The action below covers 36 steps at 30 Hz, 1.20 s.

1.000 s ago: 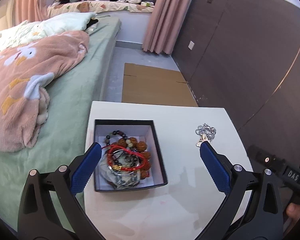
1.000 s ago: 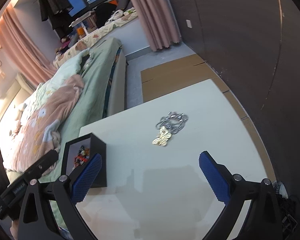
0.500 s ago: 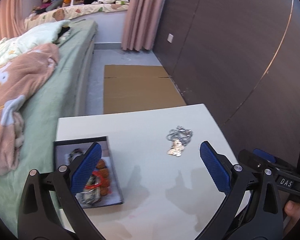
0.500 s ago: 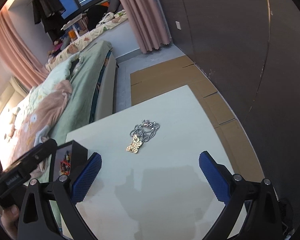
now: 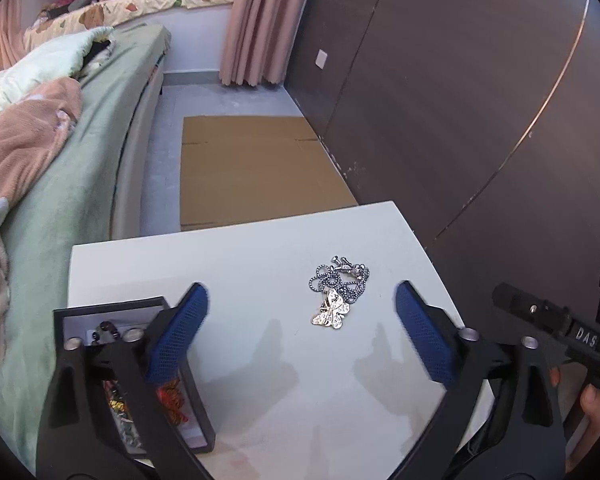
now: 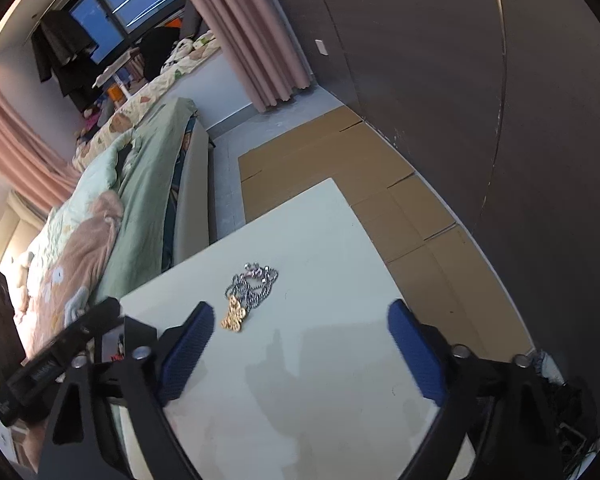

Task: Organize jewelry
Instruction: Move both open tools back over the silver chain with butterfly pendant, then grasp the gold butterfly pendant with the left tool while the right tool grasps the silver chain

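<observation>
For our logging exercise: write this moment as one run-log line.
left gripper: open, closing, empty | right gripper: open, closing, empty | necklace: loose on table | box: holds jewelry

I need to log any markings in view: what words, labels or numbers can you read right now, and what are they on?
"DAS": white letters on the black body of the right hand-held gripper, seen at the right edge of the left wrist view.
White lettering on the black body of the left hand-held gripper, at the left edge of the right wrist view: too blurred to read.
Nothing readable on the jewelry box or the necklace.
</observation>
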Tool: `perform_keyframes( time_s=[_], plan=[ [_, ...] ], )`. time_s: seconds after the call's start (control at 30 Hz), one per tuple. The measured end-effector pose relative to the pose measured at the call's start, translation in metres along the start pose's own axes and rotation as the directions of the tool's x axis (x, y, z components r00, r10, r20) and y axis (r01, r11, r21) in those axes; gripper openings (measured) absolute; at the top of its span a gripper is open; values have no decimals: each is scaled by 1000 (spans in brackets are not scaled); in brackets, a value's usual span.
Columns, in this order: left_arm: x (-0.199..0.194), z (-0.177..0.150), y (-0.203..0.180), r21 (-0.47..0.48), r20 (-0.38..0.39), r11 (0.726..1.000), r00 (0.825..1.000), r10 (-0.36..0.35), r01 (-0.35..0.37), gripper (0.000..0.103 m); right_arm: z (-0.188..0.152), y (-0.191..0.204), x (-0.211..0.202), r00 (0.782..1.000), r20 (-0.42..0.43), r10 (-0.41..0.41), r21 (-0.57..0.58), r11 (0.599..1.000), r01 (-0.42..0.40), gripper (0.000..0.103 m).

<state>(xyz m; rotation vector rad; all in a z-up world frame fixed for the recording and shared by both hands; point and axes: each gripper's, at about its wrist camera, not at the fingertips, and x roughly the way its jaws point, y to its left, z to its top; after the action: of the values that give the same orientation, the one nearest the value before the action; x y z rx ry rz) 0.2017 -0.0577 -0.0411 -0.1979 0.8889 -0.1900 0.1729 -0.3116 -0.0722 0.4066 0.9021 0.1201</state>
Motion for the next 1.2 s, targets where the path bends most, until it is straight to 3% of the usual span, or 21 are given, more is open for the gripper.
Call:
perform_keyframes(
  time_s=[0.13, 0.3, 0.53, 0.73, 0.87, 0.97, 1.2],
  plan=[
    [24, 0, -5, 2, -61, 1000, 998, -25, 25, 72, 6, -7, 7, 1000, -5, 4, 61, 998, -3, 71],
    [56, -10, -21, 44, -141, 998, 989, -46, 52, 68, 17, -11, 20, 1000, -22, -9, 89, 996, 10, 70],
    [91, -19, -34, 61, -198, 997, 979, -44, 57, 59, 14, -6, 26, 998, -60, -37, 40, 998, 39, 70],
    [108, -28, -44, 113, -200, 994, 980, 21, 2, 58, 10, -14, 34, 994, -91, -67, 30, 997, 70, 70],
    [113, -33, -47, 146, -190, 989, 980, 60, -33, 50, 12, -16, 36, 994, -94, -62, 32, 997, 65, 70],
    [113, -35, -52, 186, -171, 979, 978, 119, -87, 31, 10, -12, 40, 993, -98, -59, 20, 998, 61, 70],
    [95, -23, -39, 118, -170, 992, 984, 55, -35, 31, 12, -4, 53, 994, -106, -25, 12, 1000, 26, 70]
  ],
)
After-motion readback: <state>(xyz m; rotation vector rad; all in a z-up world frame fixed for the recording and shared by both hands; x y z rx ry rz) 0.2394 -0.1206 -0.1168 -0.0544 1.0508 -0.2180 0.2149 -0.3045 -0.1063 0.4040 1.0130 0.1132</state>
